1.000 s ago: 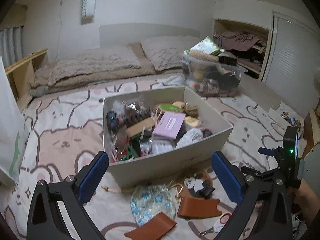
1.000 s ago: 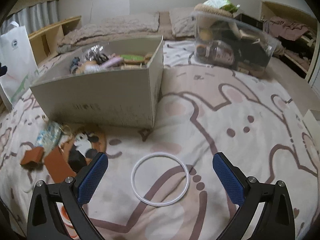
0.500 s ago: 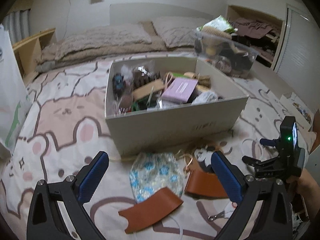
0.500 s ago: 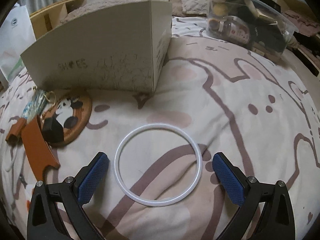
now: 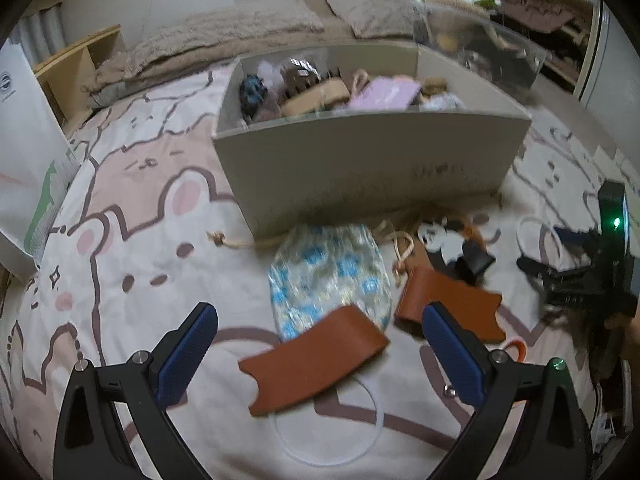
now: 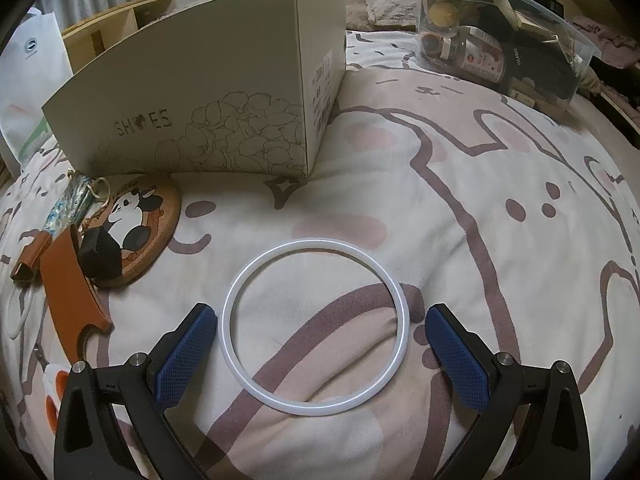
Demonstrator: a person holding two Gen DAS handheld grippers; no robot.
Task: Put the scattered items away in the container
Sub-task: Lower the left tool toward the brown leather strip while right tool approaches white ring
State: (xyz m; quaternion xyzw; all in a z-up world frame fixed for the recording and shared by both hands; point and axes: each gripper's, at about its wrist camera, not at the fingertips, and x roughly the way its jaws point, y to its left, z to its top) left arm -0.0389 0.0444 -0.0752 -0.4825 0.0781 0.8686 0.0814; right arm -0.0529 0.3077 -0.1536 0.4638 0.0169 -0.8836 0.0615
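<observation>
Shoebox is sitting on the bed's bear-print blanket, holding assorted items. White ring is lying flat in front of it, framed by the right claw, which is gaping open, gripping nothing. Left claw is likewise gaping over a brown leather piece overlapping a blue-patterned pouch.
</observation>
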